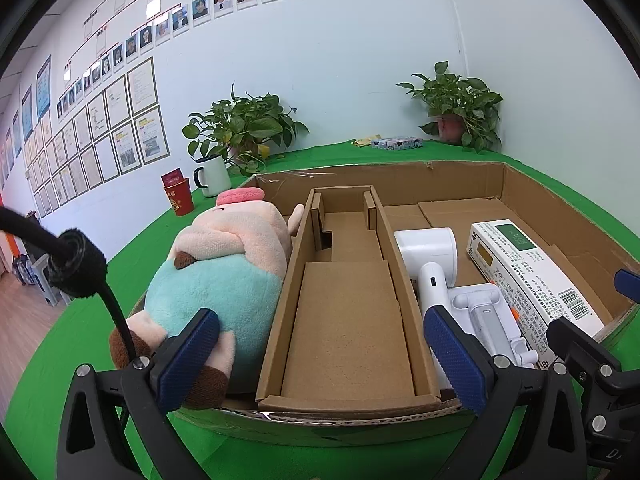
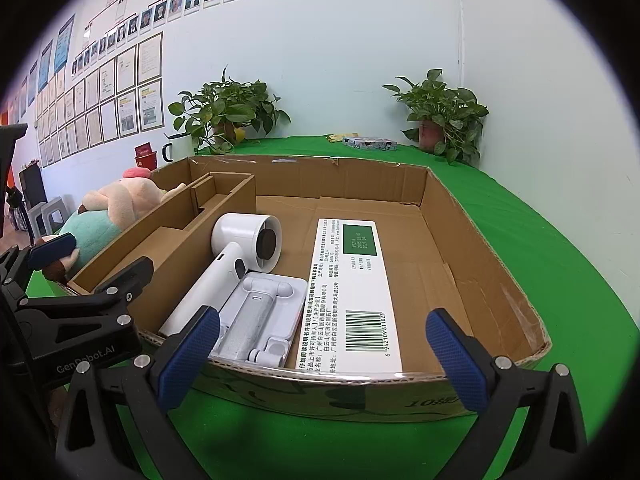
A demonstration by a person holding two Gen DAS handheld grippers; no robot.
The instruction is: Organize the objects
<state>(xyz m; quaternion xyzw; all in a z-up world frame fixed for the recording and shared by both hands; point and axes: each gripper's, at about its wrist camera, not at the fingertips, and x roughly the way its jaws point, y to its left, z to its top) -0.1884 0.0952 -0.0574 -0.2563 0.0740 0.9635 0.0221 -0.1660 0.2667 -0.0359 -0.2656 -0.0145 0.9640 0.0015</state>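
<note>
A wide cardboard box (image 1: 560, 200) (image 2: 480, 240) sits on the green table. Its left part holds a plush pig (image 1: 224, 280) (image 2: 104, 208). A cardboard insert (image 1: 348, 312) (image 2: 168, 248) forms the middle compartment. The right part holds a white hair dryer (image 1: 432, 264) (image 2: 236, 256), a white folding stand (image 1: 488, 316) (image 2: 260, 320) and a long white medicine box (image 1: 532, 276) (image 2: 352, 292). My left gripper (image 1: 320, 360) is open at the box's near edge, in front of the insert. My right gripper (image 2: 324, 356) is open and empty at the near edge, in front of the stand and medicine box.
Behind the box stand two potted plants (image 1: 244, 128) (image 1: 460, 108), a white mug (image 1: 212, 176), a red cup (image 1: 180, 198) and a small patterned box (image 1: 396, 143). The wall at the left carries framed papers and photos.
</note>
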